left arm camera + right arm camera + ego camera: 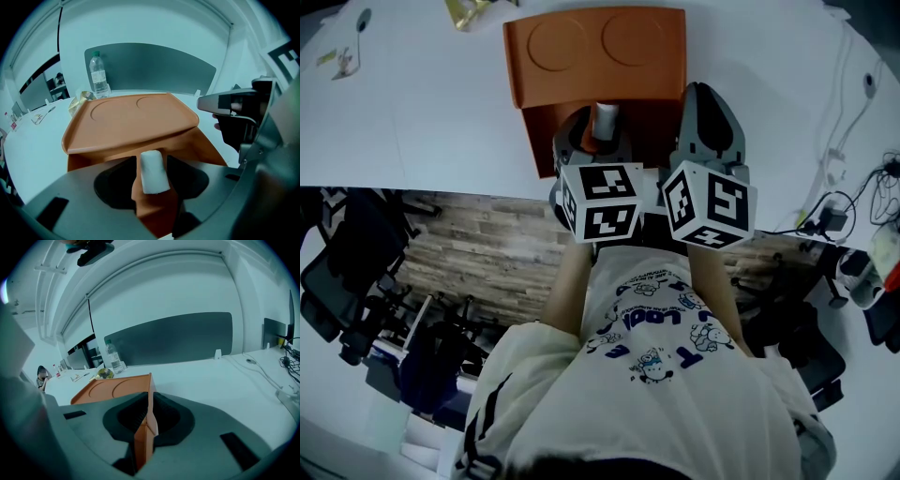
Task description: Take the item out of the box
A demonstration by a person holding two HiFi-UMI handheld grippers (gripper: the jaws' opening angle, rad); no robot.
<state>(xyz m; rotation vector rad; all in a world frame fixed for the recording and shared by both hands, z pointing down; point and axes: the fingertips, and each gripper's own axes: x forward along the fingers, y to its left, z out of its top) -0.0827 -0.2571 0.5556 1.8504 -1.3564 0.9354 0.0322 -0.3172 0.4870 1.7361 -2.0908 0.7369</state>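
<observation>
An orange box (581, 56) stands on the white table with its lid (131, 122) swung up and back. A small white roll, the item (606, 120), stands inside the box near the front. My left gripper (598, 133) reaches down into the box. The item (153, 172) sits between its wide jaws, with a gap showing on the left side; the gripper (153, 178) is open. My right gripper (703, 96) is at the box's right side. It is shut (149, 420) on the thin orange side wall (143, 446).
A water bottle (97, 75) and a gold wrapper (79, 101) lie beyond the box in front of a grey partition (154, 65). Cables (853, 112) run over the table's right part. The table's near edge (412, 183) runs under both grippers; office chairs (337, 272) stand below.
</observation>
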